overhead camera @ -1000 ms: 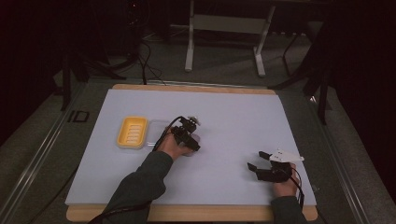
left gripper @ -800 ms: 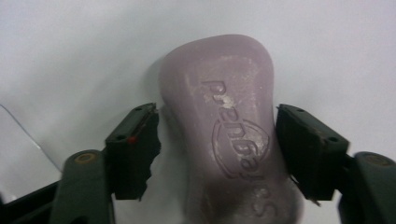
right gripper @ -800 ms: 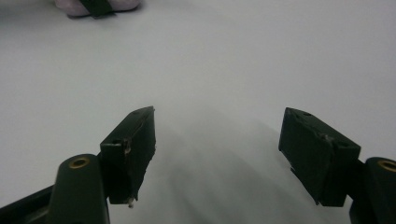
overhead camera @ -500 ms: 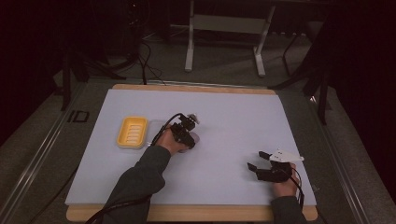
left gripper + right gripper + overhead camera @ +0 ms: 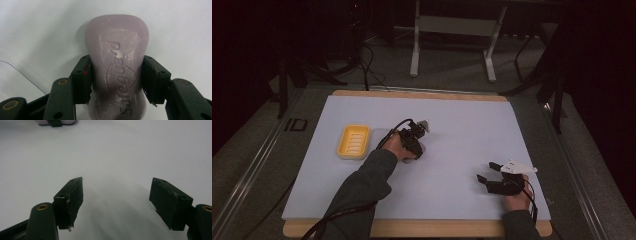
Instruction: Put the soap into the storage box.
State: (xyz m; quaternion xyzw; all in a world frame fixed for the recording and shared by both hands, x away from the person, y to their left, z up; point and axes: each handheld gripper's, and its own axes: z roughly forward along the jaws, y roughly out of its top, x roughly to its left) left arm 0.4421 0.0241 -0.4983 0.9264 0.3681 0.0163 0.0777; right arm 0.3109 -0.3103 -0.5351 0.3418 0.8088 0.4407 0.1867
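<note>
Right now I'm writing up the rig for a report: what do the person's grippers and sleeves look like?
Both grippers have two black jaws with blocky pads and brass-coloured pivot pins. The left gripper trails a black cable looping behind it; the right gripper carries a pale three-cornered plate on top, with a cable running back past the wrist. The person wears dark long sleeves.

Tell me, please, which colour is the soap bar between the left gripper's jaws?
Pale lilac-pink soap bar, with an embossed logo; the left gripper view shows it best.

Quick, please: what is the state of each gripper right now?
Left gripper: closed on the soap.
Right gripper: open, holding nothing.
</note>
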